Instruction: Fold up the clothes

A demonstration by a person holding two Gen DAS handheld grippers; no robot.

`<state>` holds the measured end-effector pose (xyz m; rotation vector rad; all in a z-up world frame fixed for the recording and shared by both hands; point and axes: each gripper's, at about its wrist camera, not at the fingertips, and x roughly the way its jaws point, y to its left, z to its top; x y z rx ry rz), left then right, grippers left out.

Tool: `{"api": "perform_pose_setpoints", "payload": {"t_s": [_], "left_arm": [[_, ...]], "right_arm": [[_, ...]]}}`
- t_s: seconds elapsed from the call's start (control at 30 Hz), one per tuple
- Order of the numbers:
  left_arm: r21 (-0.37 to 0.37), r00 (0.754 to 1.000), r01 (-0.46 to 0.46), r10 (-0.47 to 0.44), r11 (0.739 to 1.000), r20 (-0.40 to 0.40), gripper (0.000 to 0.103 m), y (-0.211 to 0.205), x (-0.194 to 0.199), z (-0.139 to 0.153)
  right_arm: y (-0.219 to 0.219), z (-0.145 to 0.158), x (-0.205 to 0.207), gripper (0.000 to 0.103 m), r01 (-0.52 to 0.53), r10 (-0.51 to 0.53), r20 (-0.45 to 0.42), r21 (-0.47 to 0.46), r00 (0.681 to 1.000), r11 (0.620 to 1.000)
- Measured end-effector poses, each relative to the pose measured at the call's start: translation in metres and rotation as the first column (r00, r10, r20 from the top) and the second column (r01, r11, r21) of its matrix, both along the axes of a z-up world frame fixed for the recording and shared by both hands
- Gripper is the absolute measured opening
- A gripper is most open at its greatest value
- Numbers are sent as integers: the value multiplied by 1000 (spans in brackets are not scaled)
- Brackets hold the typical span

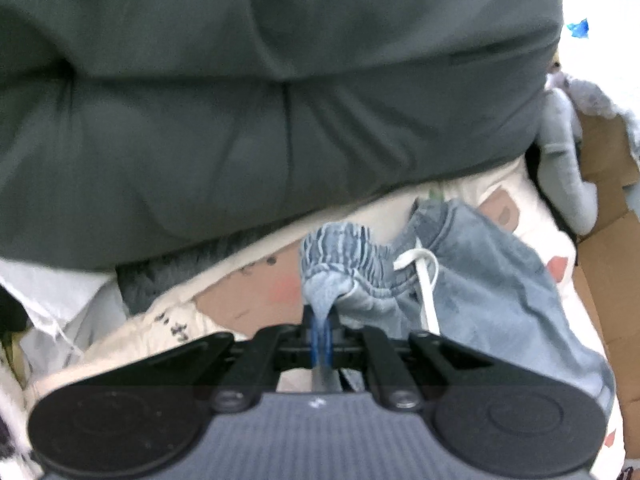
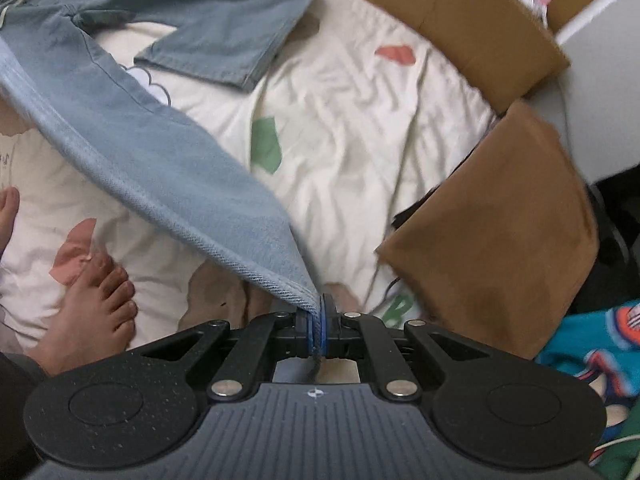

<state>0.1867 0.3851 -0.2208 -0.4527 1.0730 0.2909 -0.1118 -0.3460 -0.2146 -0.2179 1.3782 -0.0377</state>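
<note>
Over the printed sheet [image 2: 360, 92], each hand-held gripper [image 1: 320, 320] [image 2: 318, 316] pinches the jeans [image 2: 160, 152], cardboard box [image 2: 492, 220] beside.

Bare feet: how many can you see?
2. One foot rests on the sheet at lower left; a second foot's toe pokes in at the left edge, mostly hidden.

You're in a home, most likely a bedroom: a cream bedsheet [image 2: 360, 128] printed with coloured shapes covers the bed you work on, a plump grey duvet [image 1: 260, 100] is heaped along its far edge, open cardboard boxes [image 2: 500, 220] crowd its right edge, and a bare foot [image 2: 92, 304] rests on it.
</note>
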Motion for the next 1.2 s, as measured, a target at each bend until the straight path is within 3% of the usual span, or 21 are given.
{"api": "perform_pose_setpoints", "payload": {"t_s": [0.13,0.2,0.27,0.4,0.6,0.7,0.73,1.07,1.2], "left_arm": [[-8,1000,-6,5,1000,-26,5,2,-8,-17],[-6,997,-75,75,997,-32,6,0,-10,-25],[-1,996,-69,69,998,-56,9,-1,-11,-31],[2,995,-61,61,998,-74,13,-4,-23,-32],[-30,999,-21,20,999,-49,26,-16,-41,-29],[-73,999,4,-7,997,-45,47,-30,-44,-38],[-85,999,10,-14,996,-49,48,-34,-45,-42],[-204,993,110,-117,973,-21,50,-76,-38,-75],[-230,990,99,-119,968,-74,46,-77,-31,-98]], "right_arm": [[1,-13,-3,2,30,-29,-34,21,999,999],[1,-19,-4,5,45,-43,-52,27,998,999],[1,-24,-4,19,60,-58,-70,32,996,998],[4,-26,-7,34,47,-44,-98,25,994,999],[-6,-23,-10,38,87,-85,-106,14,991,996],[-9,-22,-10,38,98,-96,-94,10,991,995],[-8,-21,-9,39,100,-99,-88,9,991,995],[-2,-20,-4,44,109,-108,-48,27,993,994],[-1,-17,-4,44,117,-116,-26,36,993,993]]}}
